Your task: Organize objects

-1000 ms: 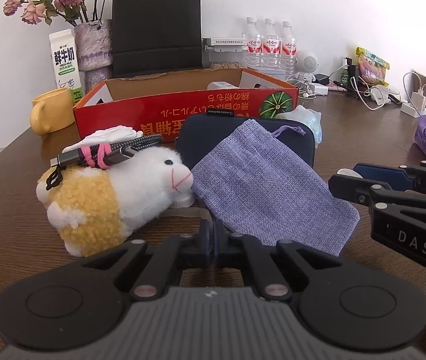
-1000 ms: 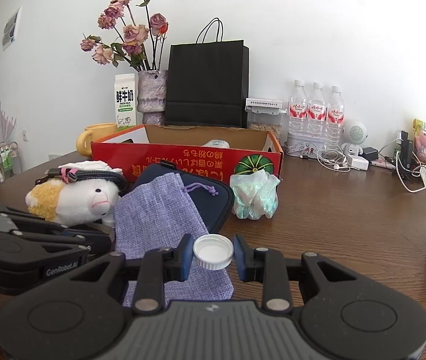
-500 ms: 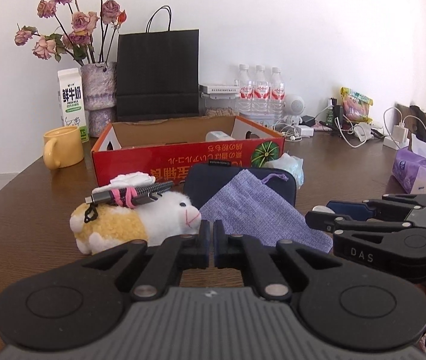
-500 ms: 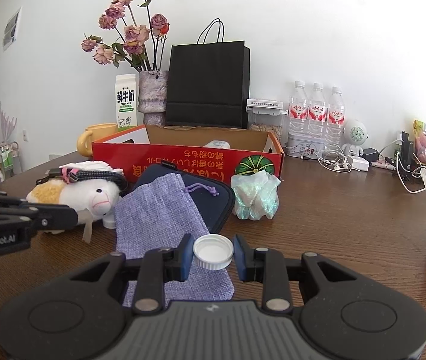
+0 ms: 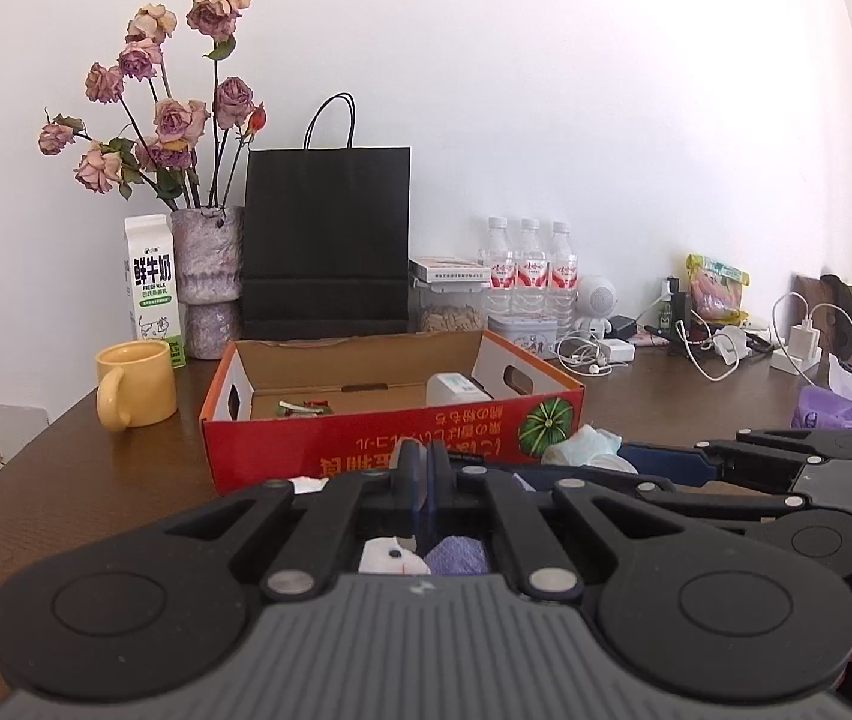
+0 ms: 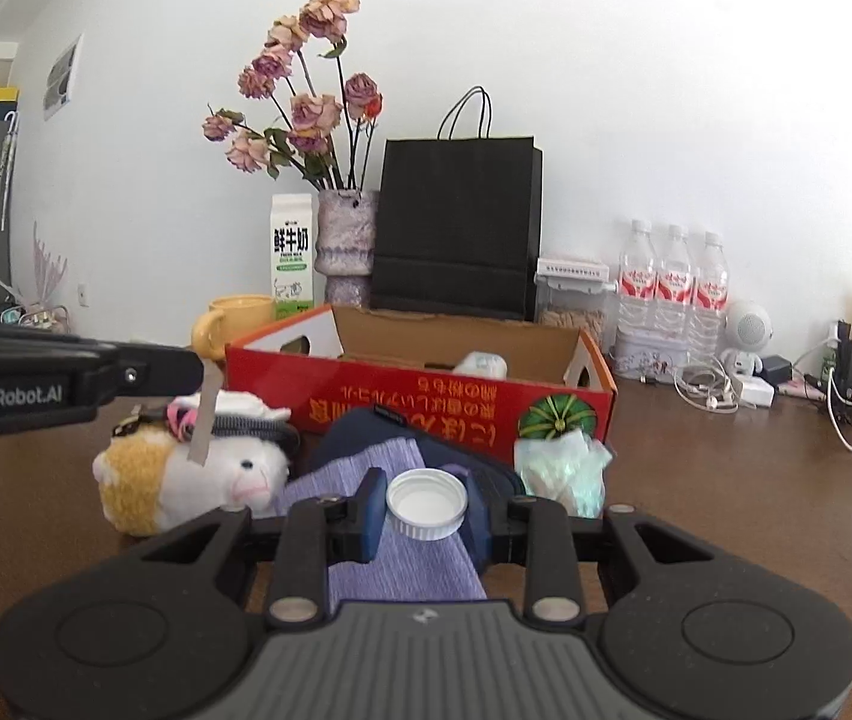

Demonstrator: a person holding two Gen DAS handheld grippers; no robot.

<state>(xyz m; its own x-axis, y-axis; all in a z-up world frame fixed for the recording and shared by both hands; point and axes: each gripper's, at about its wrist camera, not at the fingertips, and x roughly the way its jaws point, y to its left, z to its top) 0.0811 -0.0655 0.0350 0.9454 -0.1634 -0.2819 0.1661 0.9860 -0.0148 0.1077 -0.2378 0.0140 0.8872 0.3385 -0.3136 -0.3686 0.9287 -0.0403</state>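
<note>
Now the right tongs (image 6: 426, 507) grip a white cap (image 6: 426, 503) above the purple pouch (image 6: 390, 564); the left tongs (image 5: 424, 474) are clenched on a small tag (image 6: 203, 414)

A dark brown wooden bench (image 6: 726, 480) stands against a white wall, and on it an open red cardboard box (image 6: 426, 402) has a yellow mug (image 5: 135, 384), a milk carton (image 5: 152, 288), a vase of dried roses (image 5: 207, 282) and a black paper bag (image 5: 327, 240) behind it. To the right along the wall stand 3 water bottles (image 5: 531, 270), a small white speaker (image 5: 597, 300) and tangled white cables (image 5: 726, 348). In front of the box lie a plush toy (image 6: 186, 480), a purple cloth pouch (image 6: 396, 564) on a dark blue case (image 6: 366, 426), and a crumpled pale green wad (image 6: 564, 468).
</note>
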